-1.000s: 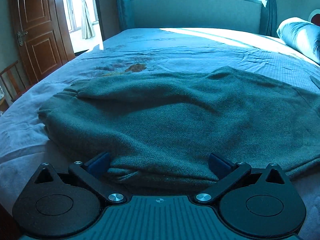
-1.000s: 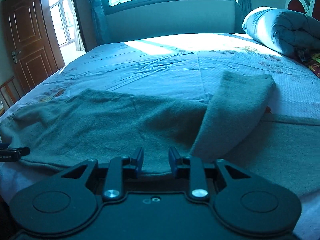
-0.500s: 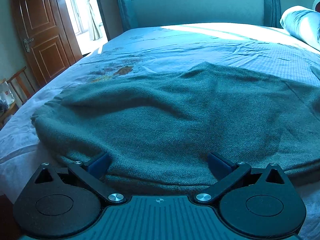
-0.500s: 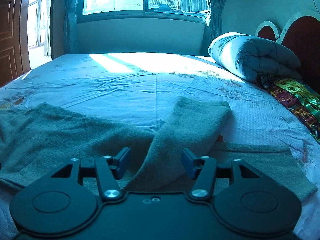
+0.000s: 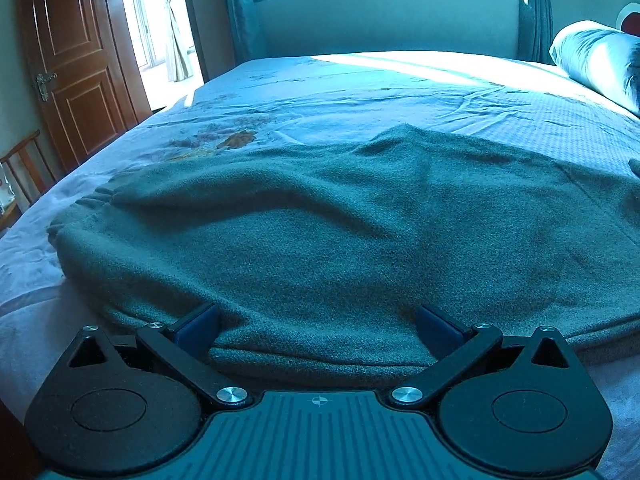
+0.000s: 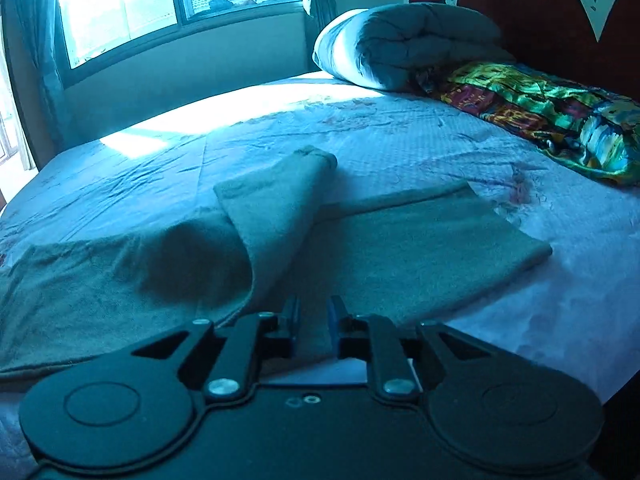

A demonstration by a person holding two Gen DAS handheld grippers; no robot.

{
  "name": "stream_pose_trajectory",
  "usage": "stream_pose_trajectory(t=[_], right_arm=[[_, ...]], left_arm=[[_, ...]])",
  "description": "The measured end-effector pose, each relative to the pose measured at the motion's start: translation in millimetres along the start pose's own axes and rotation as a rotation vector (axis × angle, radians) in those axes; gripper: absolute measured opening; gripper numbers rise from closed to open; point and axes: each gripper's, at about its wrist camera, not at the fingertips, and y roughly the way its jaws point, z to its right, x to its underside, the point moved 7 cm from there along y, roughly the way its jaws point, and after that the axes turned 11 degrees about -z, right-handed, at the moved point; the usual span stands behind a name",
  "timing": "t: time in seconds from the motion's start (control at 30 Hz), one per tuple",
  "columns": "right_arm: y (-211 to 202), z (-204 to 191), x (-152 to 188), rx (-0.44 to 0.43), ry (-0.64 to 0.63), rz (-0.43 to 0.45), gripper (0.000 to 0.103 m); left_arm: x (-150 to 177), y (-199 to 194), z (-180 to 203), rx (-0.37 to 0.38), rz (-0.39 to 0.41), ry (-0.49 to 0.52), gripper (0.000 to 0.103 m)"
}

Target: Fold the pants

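From the left wrist, the left tongs (image 5: 316, 326) stand wide open at 6 o'clock, their blue pads on either side of the near folded edge of the grey-green pants (image 5: 340, 232) without pressing it. The pants lie spread across the bed (image 5: 360, 96), the gathered waistband toward 9 o'clock. A wooden door (image 5: 76, 60) stands at 10 o'clock. From the right wrist, the right tongs (image 6: 313, 326) are closing at 6 o'clock with the near hem of a pant leg (image 6: 420, 248) between them; whether the pads already press it I cannot tell. The other leg (image 6: 276, 204) is flipped back toward 12 o'clock. A rolled quilt (image 6: 404, 44) sits at 1 o'clock.
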Motion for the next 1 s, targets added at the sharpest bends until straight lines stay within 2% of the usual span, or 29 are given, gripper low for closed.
stream_pose_trajectory(t=[0.03,0.13,0.2,0.3,0.33,0.37,0.43,0.47,0.53,0.57,0.6,0.63,0.7,0.77,0.8,0.83,0.9,1.0], right_arm=[[-2.1,-10.4,-6.7,-0.008,-0.042,0.024,0.014],[7.5,-38.6,-17.7,-0.002,-0.169,0.039,0.013],[23.3,-52.3,-23.3,0.064,-0.266,0.04,0.015],[48.3,-65.3,-29.0,0.198,-0.432,0.042,0.024],[55.2,-65.5,-29.9,0.237,-0.478,0.041,0.015],[57.7,-59.8,-32.5,0.246,-0.47,0.033,0.001],[49.9,-30.9,-39.9,0.219,-0.313,0.012,0.0],[41.6,-9.7,-37.9,0.175,-0.2,-0.004,0.0],[30.5,18.9,-24.0,0.121,-0.051,-0.047,0.0],[26.6,33.4,-12.0,0.091,0.024,-0.075,0.002],[22.7,44.8,-2.3,0.067,0.085,-0.085,0.015],[17.9,52.2,4.1,0.061,0.114,-0.078,0.023],[6.0,54.3,4.6,0.089,0.092,-0.043,0.024],[-4.9,39.5,-5.8,0.097,-0.015,0.022,0.027],[-4.3,28.8,-11.7,0.124,-0.085,0.035,0.035],[-0.3,18.2,-16.1,0.131,-0.153,0.04,0.039],[8.9,-1.9,-19.3,0.157,-0.281,0.045,0.038],[31.8,-32.7,-22.8,0.246,-0.498,0.056,0.037]], left_arm=[[0.4,-0.2,-0.4,0.001,0.0,-0.003,0.103],[0.7,-0.8,-1.4,0.003,-0.006,-0.011,0.103],[0.9,-1.0,-1.9,0.004,-0.009,-0.012,0.103],[0.5,-0.5,-1.9,0.001,-0.012,-0.01,0.103],[0.3,-0.3,-1.8,-0.001,-0.012,-0.01,0.103],[0.2,0.0,-1.6,-0.003,-0.013,-0.01,0.103],[0.1,0.6,-1.0,-0.004,-0.012,-0.008,0.103],[0.2,0.6,-0.9,-0.003,-0.009,-0.008,0.103],[0.7,0.9,-0.4,-0.007,-0.004,-0.007,0.103],[0.8,1.1,-0.3,-0.009,-0.003,-0.006,0.103],[0.8,1.2,-0.3,-0.01,-0.002,-0.005,0.103],[0.7,1.1,-0.4,-0.01,-0.001,-0.004,0.103],[0.5,1.1,-1.0,-0.007,-0.001,-0.005,0.103],[0.4,1.0,-1.2,-0.006,-0.002,-0.006,0.103],[0.4,0.9,-1.3,-0.006,-0.002,-0.007,0.103],[0.6,0.8,-1.3,-0.006,-0.002,-0.007,0.103],[0.7,0.7,-1.7,-0.003,-0.004,-0.008,0.103],[0.9,0.6,-2.0,0.002,-0.006,-0.007,0.103]])
